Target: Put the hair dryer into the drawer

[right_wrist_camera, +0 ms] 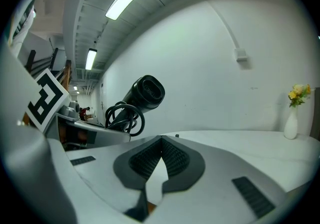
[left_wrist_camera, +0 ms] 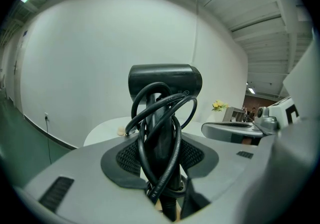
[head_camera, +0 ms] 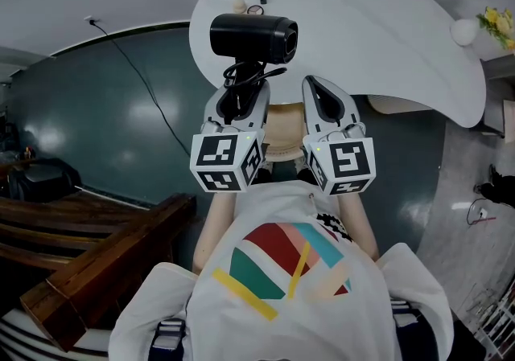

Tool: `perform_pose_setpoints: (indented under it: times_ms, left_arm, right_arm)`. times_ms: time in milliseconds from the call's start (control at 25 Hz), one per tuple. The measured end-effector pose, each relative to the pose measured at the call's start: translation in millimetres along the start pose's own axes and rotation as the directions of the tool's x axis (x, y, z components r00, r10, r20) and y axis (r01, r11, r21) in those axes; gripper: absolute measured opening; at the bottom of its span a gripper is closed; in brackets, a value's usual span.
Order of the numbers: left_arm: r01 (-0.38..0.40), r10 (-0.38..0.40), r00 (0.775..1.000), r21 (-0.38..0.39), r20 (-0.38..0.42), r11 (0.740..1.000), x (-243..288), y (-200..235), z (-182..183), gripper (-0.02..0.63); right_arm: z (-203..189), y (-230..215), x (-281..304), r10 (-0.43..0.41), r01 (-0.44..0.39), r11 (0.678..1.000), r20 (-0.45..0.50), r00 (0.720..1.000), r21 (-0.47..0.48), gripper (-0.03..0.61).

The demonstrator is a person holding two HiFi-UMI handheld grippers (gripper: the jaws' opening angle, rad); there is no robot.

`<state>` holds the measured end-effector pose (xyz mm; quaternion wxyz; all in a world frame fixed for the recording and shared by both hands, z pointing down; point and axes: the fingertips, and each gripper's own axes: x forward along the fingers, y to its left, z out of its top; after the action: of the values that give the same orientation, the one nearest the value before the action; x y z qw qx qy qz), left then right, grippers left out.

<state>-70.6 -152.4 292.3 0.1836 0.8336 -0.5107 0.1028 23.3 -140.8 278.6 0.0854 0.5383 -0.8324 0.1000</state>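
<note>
And the left gripper [head_camera: 239, 99] clamps the black hair dryer [head_camera: 253, 36] by its cord-wrapped handle, right gripper [head_camera: 318, 84] shut on nothing just beside, white table [head_camera: 370, 46] ahead with 1 flower vase [head_camera: 464, 31].

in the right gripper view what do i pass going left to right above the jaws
marker cube → hair dryer → small box on the wall → vase of yellow flowers
</note>
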Motion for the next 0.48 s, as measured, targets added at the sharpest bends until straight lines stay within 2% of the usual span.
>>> perform_pose_setpoints:
  times_ms: [280,480]
  left_arm:
    - [0.073,-0.07,0.993,0.031,-0.092,0.997,35.4,-10.0,-25.7,0.187]
    - [0.041,-0.033,0.987,0.047,-0.158,0.998,25.0,4.6,-43.6,0.187]
  right_arm:
    - [-9.2,-18.3,-1.1,-0.004,0.005,1.0,-0.017,1.0,0.028,0.011]
    - [-22.0,-8.1,-4.3,-0.016,0.018,0.999,-0.041,0.999,0.043,0.011]
